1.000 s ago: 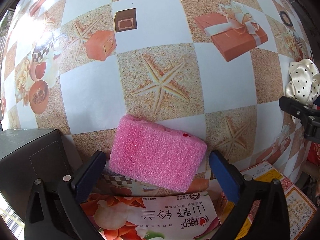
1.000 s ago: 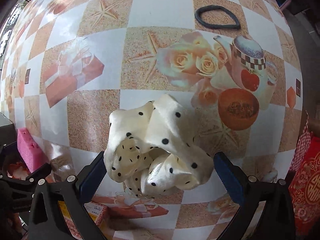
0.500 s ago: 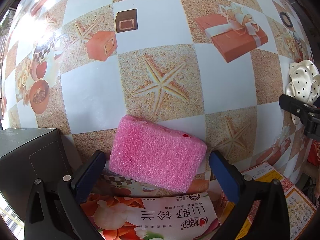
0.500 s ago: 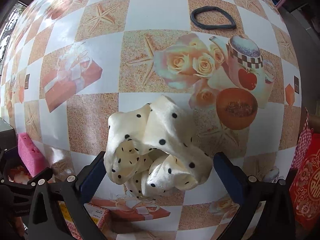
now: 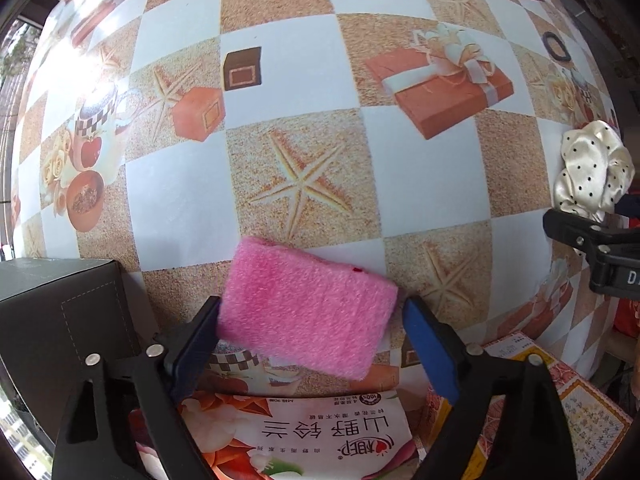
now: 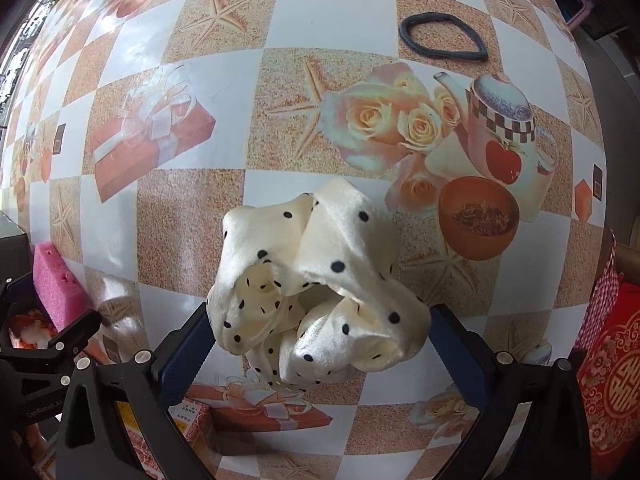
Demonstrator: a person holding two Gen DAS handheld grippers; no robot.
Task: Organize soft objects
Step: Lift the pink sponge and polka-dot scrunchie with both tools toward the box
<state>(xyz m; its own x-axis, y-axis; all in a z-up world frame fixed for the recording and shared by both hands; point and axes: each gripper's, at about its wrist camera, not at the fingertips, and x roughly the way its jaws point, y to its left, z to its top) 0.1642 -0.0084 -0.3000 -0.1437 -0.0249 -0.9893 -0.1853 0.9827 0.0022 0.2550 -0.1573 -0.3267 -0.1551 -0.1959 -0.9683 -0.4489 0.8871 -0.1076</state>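
A pink sponge (image 5: 306,306) sits between the blue pads of my left gripper (image 5: 310,344); the left pad touches it and the right pad stands just off its edge. The sponge appears lifted slightly off the table. It also shows in the right wrist view (image 6: 56,280). A cream polka-dot scrunchie (image 6: 320,288) fills the span between the pads of my right gripper (image 6: 320,344), and both pads touch it. The scrunchie also shows in the left wrist view (image 5: 592,172).
A patterned tablecloth (image 5: 168,204) covers the table. A black hair band (image 6: 442,36) lies far back. A dark grey box (image 5: 60,320) stands at the left. A printed packet (image 5: 320,436) and an orange box (image 5: 560,400) lie below my left gripper. Red fabric (image 6: 612,380) hangs at the right.
My left gripper has narrowed on the pink sponge, and the sponge sits higher in view. My right gripper has narrowed slightly on the scrunchie.
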